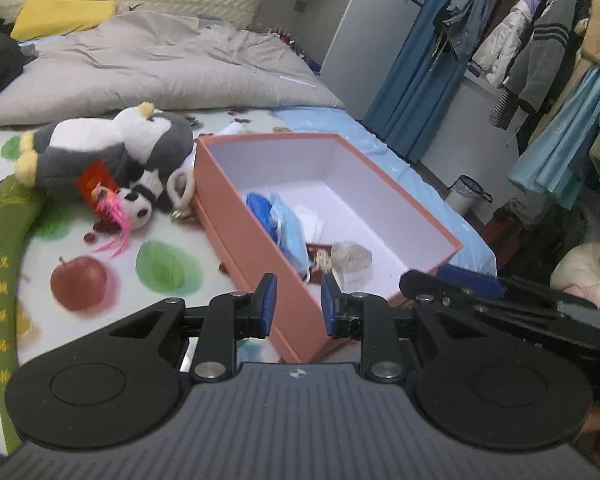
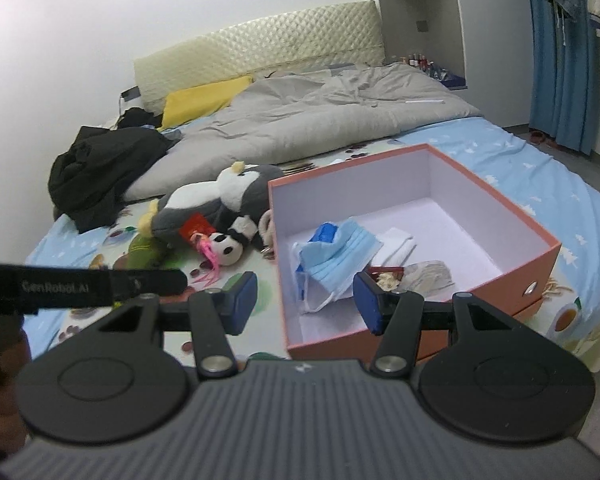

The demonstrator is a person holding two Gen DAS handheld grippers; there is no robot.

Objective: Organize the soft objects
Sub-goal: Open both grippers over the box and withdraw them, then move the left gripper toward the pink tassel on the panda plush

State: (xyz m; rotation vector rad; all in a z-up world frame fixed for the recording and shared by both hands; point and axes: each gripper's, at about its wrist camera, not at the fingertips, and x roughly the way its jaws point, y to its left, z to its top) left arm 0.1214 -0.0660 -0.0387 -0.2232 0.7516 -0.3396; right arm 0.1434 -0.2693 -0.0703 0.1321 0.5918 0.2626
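On the bed [image 2: 512,148], a grey-and-white penguin plush [image 1: 112,144] lay at the left, with a small panda plush [image 1: 140,202] touching its front. Just to their right stood an open salmon box [image 1: 236,208] holding a blue face mask [image 2: 336,256] and a few small items. The left gripper [image 1: 298,306] hovered over the box's near corner, jaws apart and empty. The right gripper [image 2: 304,300] stood wider apart above the box's near wall, also holding nothing.
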